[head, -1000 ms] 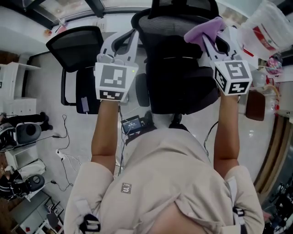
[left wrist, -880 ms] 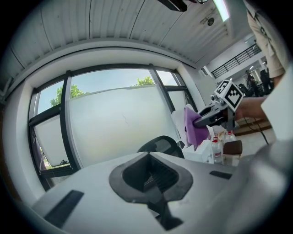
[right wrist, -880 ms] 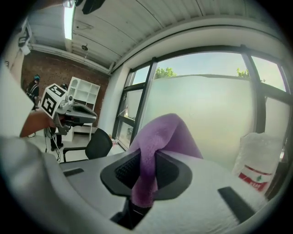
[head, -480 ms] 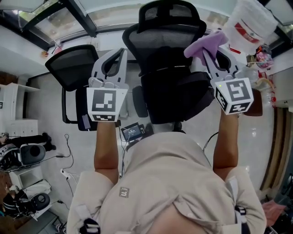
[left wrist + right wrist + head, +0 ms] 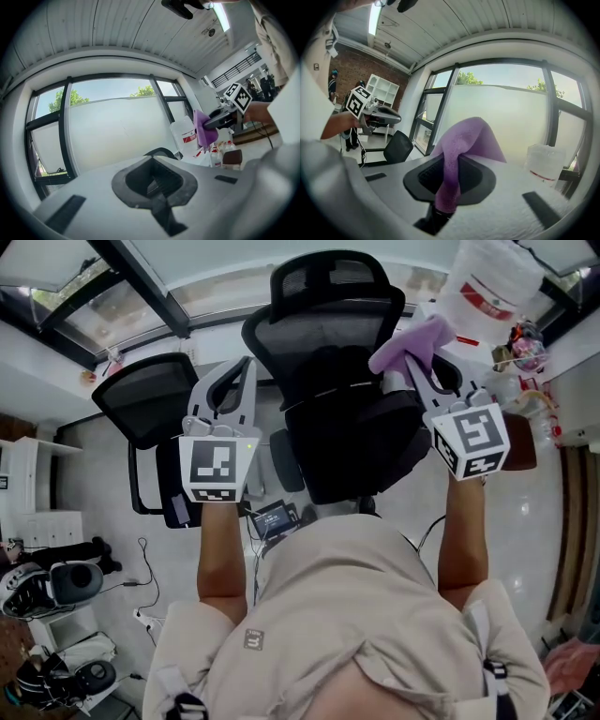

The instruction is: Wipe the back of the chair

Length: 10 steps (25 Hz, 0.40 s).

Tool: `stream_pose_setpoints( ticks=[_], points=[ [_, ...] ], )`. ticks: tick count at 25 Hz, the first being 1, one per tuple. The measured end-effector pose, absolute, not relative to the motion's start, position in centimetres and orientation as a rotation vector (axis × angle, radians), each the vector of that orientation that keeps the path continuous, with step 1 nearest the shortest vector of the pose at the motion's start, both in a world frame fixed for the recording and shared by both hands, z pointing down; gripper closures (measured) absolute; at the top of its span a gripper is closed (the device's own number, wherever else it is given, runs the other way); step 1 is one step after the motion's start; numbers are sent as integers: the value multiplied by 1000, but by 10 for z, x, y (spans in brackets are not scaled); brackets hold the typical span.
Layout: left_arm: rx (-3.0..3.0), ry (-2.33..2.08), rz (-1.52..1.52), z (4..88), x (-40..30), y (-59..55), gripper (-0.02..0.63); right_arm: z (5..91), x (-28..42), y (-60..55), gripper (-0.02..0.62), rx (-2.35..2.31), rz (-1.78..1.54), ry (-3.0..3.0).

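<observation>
A black mesh office chair [image 5: 342,399] with a headrest [image 5: 323,279] stands in front of me, its back turned to me. My right gripper [image 5: 414,367] is shut on a purple cloth [image 5: 411,339], held in the air by the upper right edge of the chair's back. The cloth [image 5: 461,150] drapes over the jaws in the right gripper view. My left gripper [image 5: 246,369] hovers left of the chair's back, jaws together and empty. The left gripper view shows the right gripper [image 5: 220,121] with the cloth [image 5: 204,130] hanging from it.
A second black chair [image 5: 150,404] stands to the left. A large white plastic jug [image 5: 487,287] and small bottles [image 5: 527,341] sit on a surface at the right. Cables and a small device [image 5: 275,517] lie on the floor under the chair. Big windows fill the far wall.
The head view has tilted, so the chair sits lower in frame. Both grippers have kept much the same place beside the chair's back; the cloth is still held.
</observation>
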State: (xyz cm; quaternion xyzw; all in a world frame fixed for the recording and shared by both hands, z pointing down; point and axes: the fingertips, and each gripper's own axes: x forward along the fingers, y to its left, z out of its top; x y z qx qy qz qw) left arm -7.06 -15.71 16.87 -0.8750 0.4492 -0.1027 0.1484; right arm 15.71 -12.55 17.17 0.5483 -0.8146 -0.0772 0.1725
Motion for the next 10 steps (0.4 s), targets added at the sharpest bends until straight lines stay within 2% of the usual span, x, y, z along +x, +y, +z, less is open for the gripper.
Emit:
stream_pose_setpoints(
  ticks=[10],
  points=[
    [-2533,1268,-299,174,-71,-156,597,172,155,-121,551,1561,-213,-2298]
  ],
)
